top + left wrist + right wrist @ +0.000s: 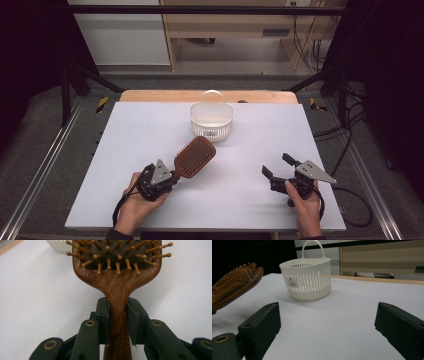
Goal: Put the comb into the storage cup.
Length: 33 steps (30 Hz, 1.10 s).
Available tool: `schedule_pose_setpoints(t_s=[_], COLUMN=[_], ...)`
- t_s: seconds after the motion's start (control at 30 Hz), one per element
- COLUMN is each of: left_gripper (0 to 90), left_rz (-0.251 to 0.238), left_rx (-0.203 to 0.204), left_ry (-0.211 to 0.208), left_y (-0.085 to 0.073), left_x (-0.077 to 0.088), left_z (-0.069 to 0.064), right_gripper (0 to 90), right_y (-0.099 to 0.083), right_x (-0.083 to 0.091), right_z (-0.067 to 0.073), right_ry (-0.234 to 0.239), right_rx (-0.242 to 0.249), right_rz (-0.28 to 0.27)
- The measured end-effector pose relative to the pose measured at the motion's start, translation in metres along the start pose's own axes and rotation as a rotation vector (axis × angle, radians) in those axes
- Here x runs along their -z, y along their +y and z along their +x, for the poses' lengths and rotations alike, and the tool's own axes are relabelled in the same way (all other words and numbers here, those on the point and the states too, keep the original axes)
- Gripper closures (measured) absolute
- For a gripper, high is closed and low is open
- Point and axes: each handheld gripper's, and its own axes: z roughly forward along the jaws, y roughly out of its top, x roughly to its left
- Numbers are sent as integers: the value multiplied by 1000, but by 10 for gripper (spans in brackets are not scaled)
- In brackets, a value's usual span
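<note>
One brown wooden paddle hairbrush [195, 156] clamped in the left gripper [170, 179]; right gripper [280, 167] gapes empty; one white slotted plastic basket [212, 120], label unreadable, upper centre.

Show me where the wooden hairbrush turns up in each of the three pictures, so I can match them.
High view: the hairbrush lies left of centre, handle in the left gripper.
Left gripper view: its handle rises up the middle between the jaws, bristled head at the top.
Right gripper view: its head juts in at the left edge, off the table.
Shared landmark: the white basket beyond the brush.
</note>
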Motion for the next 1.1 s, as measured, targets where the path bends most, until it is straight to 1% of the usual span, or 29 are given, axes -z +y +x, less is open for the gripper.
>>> schedule_pose_setpoints(t_s=[0.03, 0.07, 0.1, 0.17, 0.2, 0.27, 0.33, 0.37, 0.4, 0.43, 0.5, 0.57, 0.6, 0.63, 0.67, 0.7, 0.77, 0.8, 0.83, 0.87, 0.93, 0.97, 1.0, 1.03, 1.1], left_gripper=[724, 724, 724, 724, 724, 724, 724, 724, 724, 724, 724, 724, 724, 724, 724, 724, 724, 724, 724, 724, 724, 724, 724, 724, 724], left_rz=[-45, -45, -82, -112, -118, -131, -150, -150, -154, -160, -160, -169, -180, -185, -188, -192, -215, -215, -228, -239, -244, -252, -252, -256, -259], left_rx=[10, 10, 26, 41, 45, 46, 47, 47, 46, 49, 41, 38, 45, 40, 34, 35, 53, 53, 65, 69, 71, 75, 75, 75, 77], left_ry=[17, 17, 26, 26, 26, 25, 23, 23, 21, 18, 23, 23, 20, 19, 27, 29, 32, 32, 23, 29, 28, 37, 37, 40, 42], left_y=[-1, -1, -4, -7, -8, -9, -10, -10, -11, -13, -13, -13, -13, -12, -12, -12, -13, -13, -14, -14, -15, -15, -15, -16, -17], left_x=[-1, -1, -4, -5, -5, -3, -3, -3, -3, -4, -5, -5, -5, -4, -4, -3, -1, -1, 0, 1, 2, 3, 3, 4, 4], left_z=[1, 1, 2, 4, 4, 4, 2, 2, 1, -1, -5, -8, -9, -10, -11, -11, -11, -11, -10, -9, -9, -9, -9, -8, -8], right_gripper=[71, 71, 70, 66, 65, 61, 57, 56, 56, 56, 61, 63, 62, 59, 56, 54, 53, 53, 53, 48, 48, 47, 47, 47, 48], right_y=[1, 1, 2, 5, 6, 9, 10, 11, 11, 12, 14, 17, 20, 22, 24, 26, 30, 30, 32, 33, 33, 34, 34, 34, 35], right_x=[-1, -1, -6, -12, -15, -21, -28, -32, -32, -41, -47, -54, -56, -58, -61, -62, -67, -67, -69, -73, -76, -78, -78, -81, -84], right_z=[3, 3, 9, 17, 22, 31, 41, 46, 46, 56, 65, 74, 78, 82, 86, 89, 96, 96, 98, 103, 108, 111, 111, 115, 119], right_ry=[6, 6, 21, 48, 61, 85, 109, 120, 120, 140, 145, 150, 162, 175, 182, 191, 202, 202, 209, 226, 244, 250, 250, 264, 277], right_rx=[-5, -5, -13, -26, -19, -22, -34, -43, -43, -50, -44, -47, -47, -51, -50, -53, -62, -62, -64, -65, -64, -68, -68, -64, -71], right_rz=[-4, -4, -10, -6, 0, 0, -5, -3, -3, 0, -2, -10, -12, -13, -12, -9, 3, 3, 7, 20, 31, 38, 38, 43, 47])
